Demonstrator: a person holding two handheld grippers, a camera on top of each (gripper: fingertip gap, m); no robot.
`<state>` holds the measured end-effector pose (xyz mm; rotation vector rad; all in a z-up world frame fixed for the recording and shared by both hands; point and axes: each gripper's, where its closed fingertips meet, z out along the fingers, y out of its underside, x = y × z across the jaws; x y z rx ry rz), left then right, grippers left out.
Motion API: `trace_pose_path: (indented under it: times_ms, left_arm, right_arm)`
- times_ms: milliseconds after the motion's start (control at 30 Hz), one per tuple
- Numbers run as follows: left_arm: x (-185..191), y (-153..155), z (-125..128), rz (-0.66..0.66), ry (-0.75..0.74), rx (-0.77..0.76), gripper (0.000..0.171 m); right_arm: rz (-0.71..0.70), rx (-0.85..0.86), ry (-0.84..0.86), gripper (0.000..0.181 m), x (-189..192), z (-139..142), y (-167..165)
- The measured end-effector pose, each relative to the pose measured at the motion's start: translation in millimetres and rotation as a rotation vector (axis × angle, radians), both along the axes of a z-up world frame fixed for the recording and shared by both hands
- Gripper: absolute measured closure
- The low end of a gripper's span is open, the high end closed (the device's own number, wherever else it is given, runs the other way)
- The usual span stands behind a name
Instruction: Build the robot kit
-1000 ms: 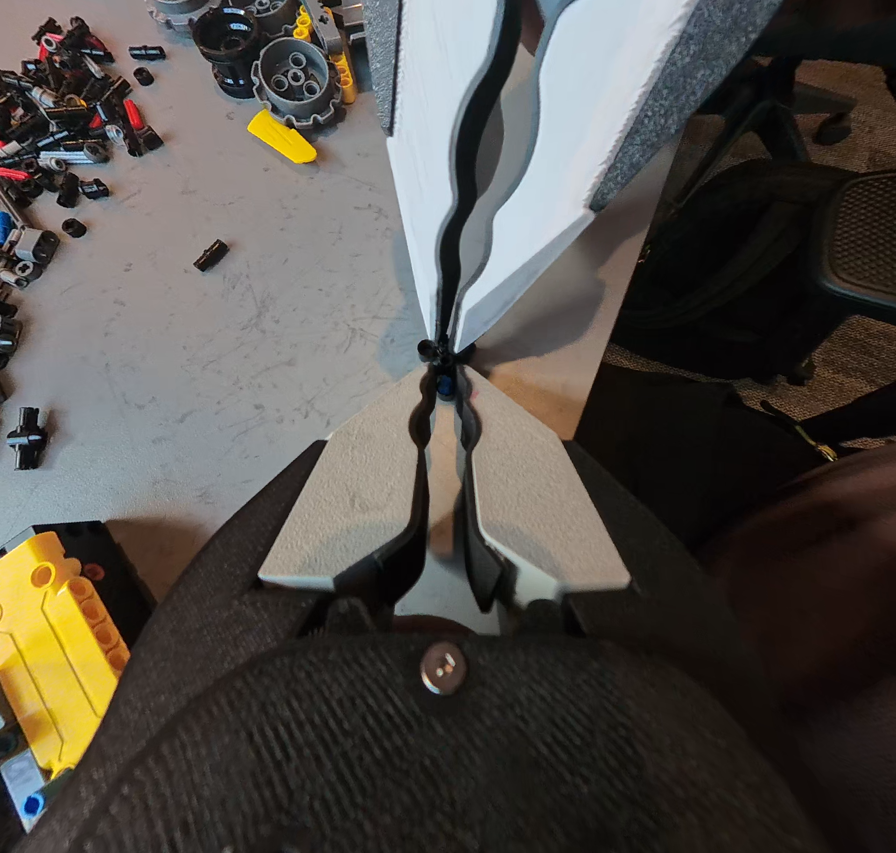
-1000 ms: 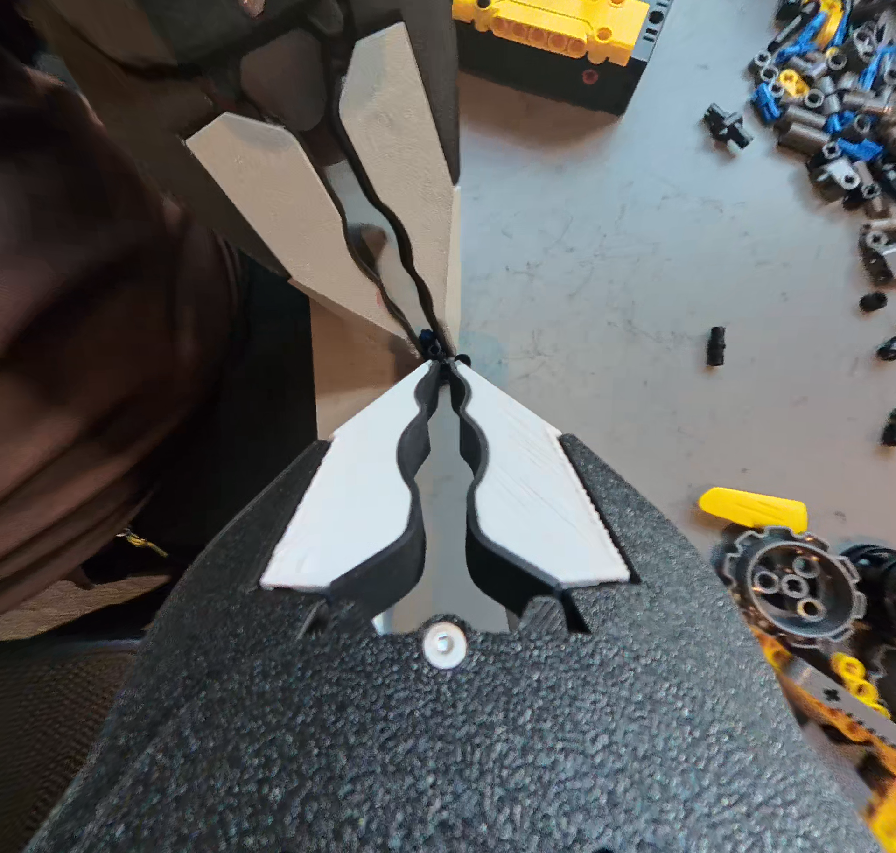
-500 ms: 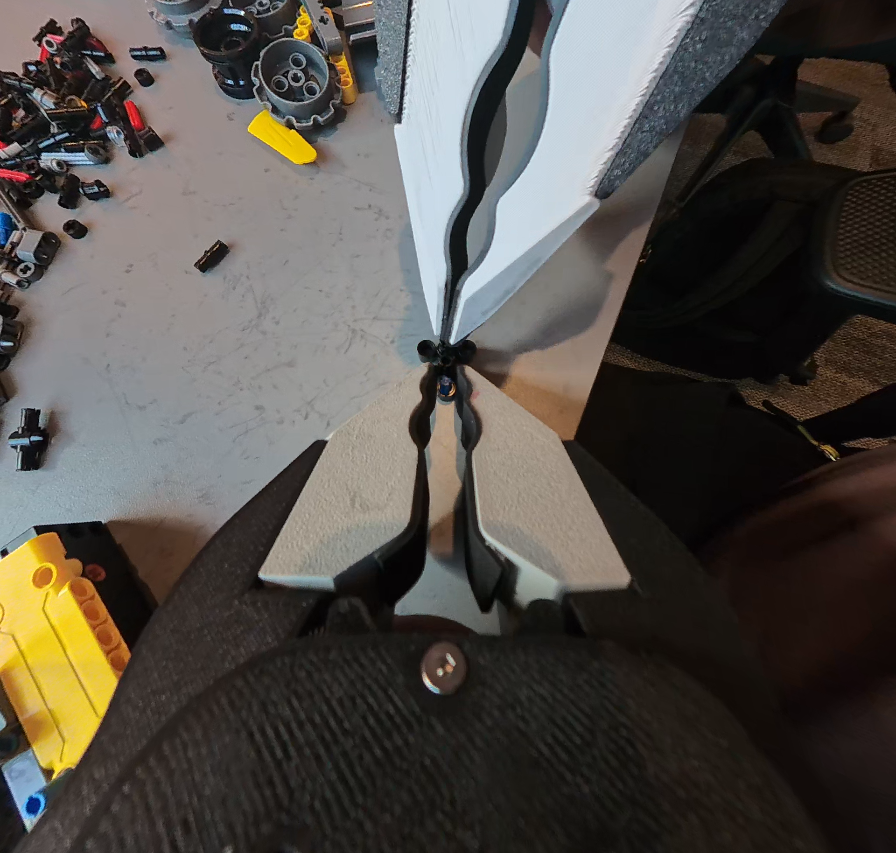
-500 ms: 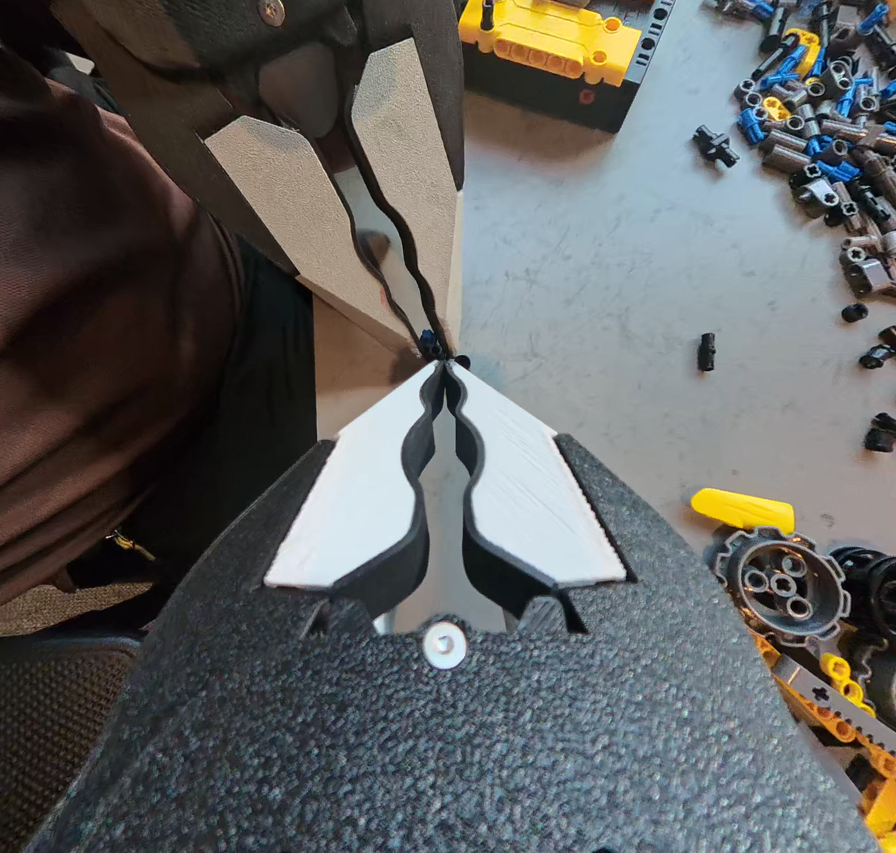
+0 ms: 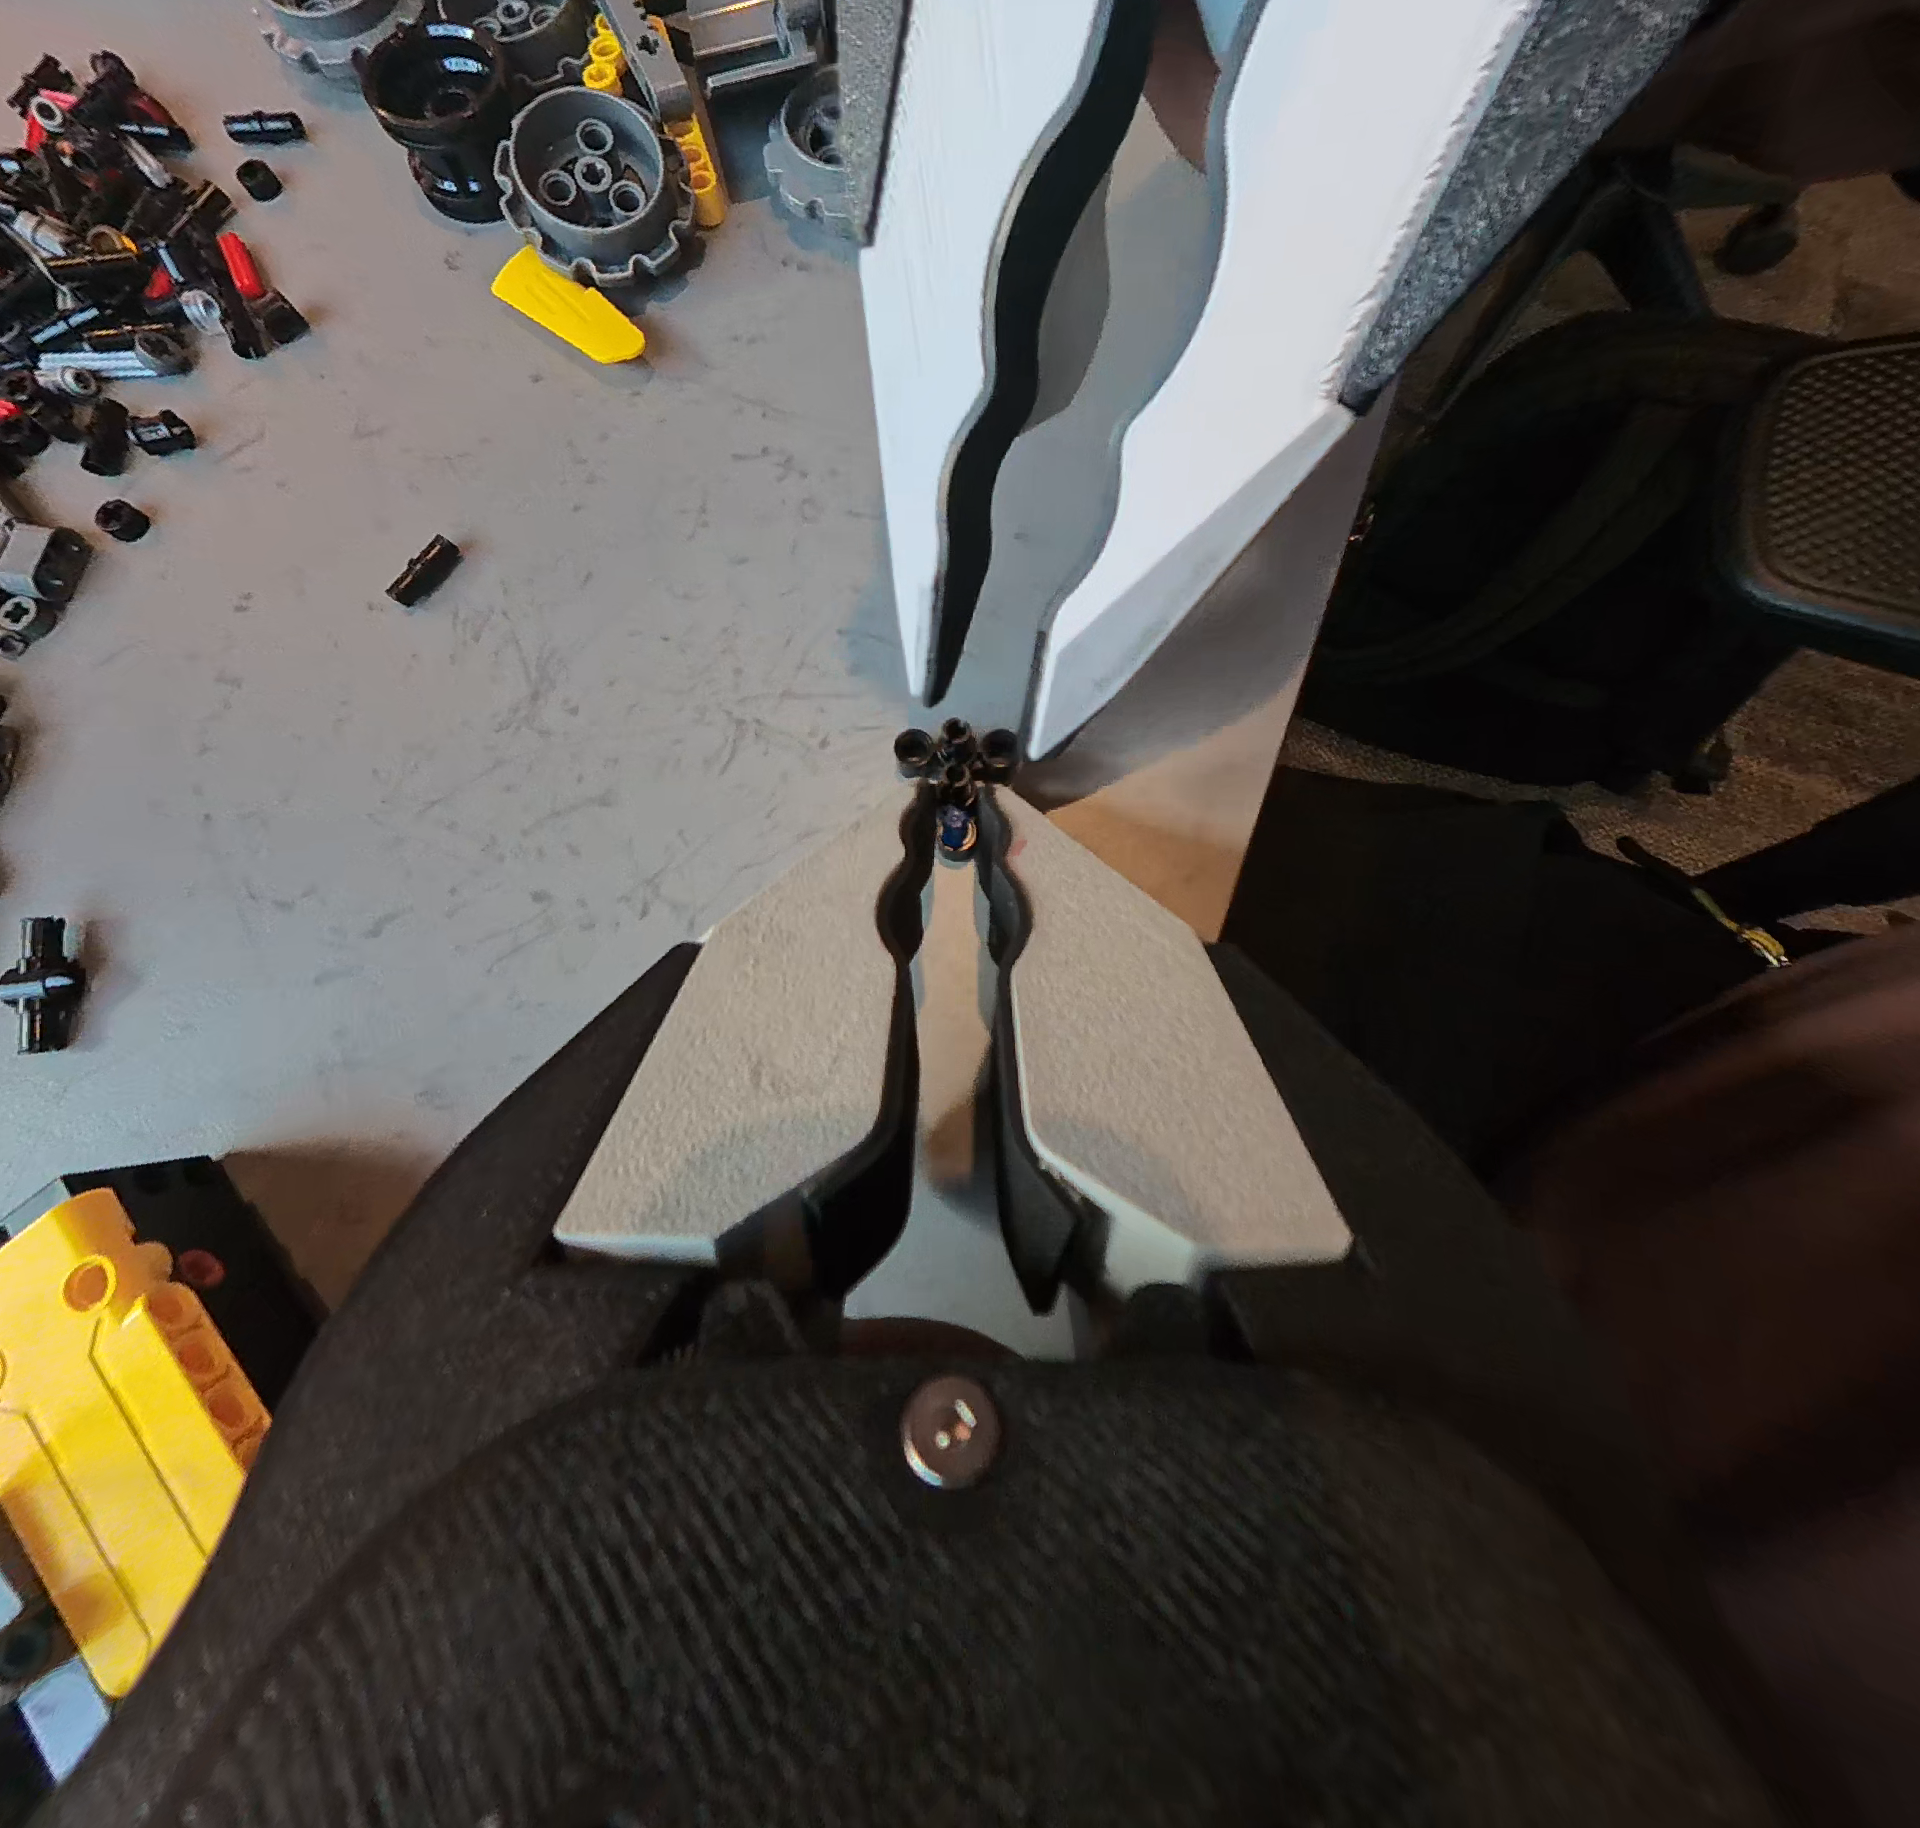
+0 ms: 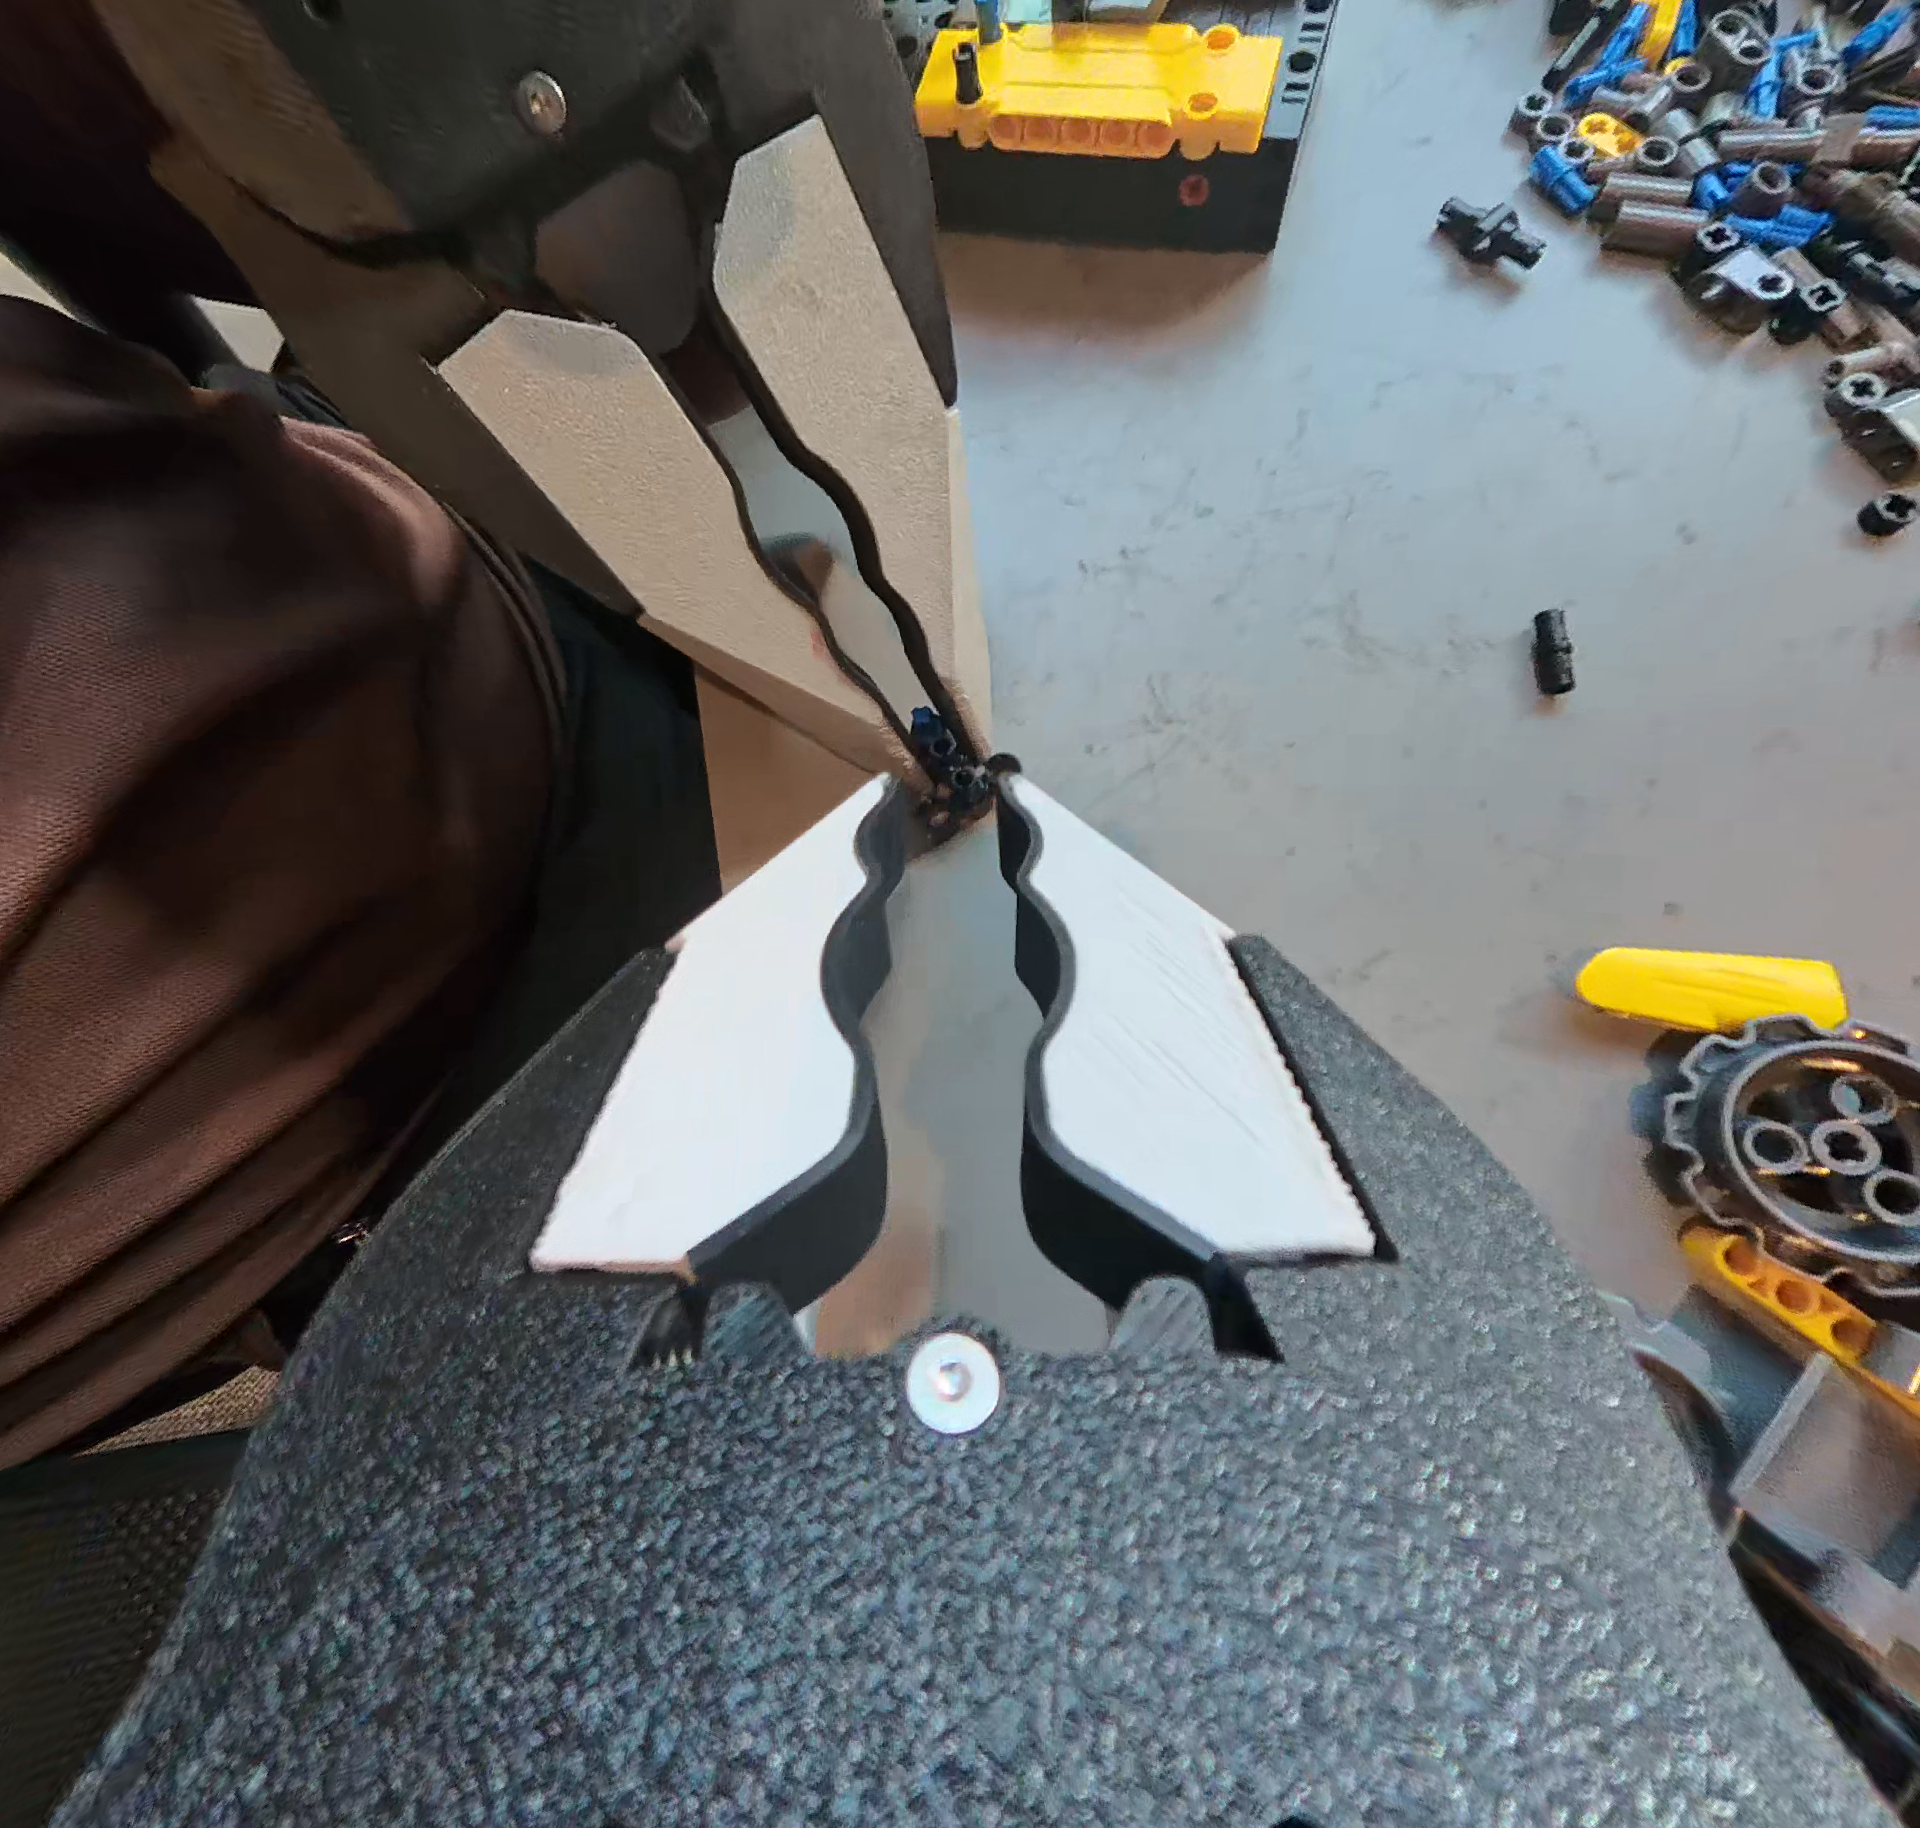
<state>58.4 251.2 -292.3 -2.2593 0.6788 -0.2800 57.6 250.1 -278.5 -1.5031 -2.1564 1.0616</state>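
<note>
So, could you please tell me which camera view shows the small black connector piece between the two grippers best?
The left wrist view: the black connector piece faces the camera, its round sockets clear beyond the left gripper. In the right wrist view it is a dark clump, partly hidden at the tips of the right gripper.

No writing, label, brand, number or sign can be read in either view.

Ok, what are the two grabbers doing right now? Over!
Left gripper shut on small black connector. Right gripper open, tips beside it. Loose black pin on grey table, well clear.
</note>
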Motion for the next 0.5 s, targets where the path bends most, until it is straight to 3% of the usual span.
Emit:
trace_pose_path:
  times_ms: [500]
  left_arm:
    - [-3,6,1,-0.035,0.082,0.006,0.163]
  right_arm:
    - [-0.024,-0.02,-0.056,0.173,13,-13,-14]
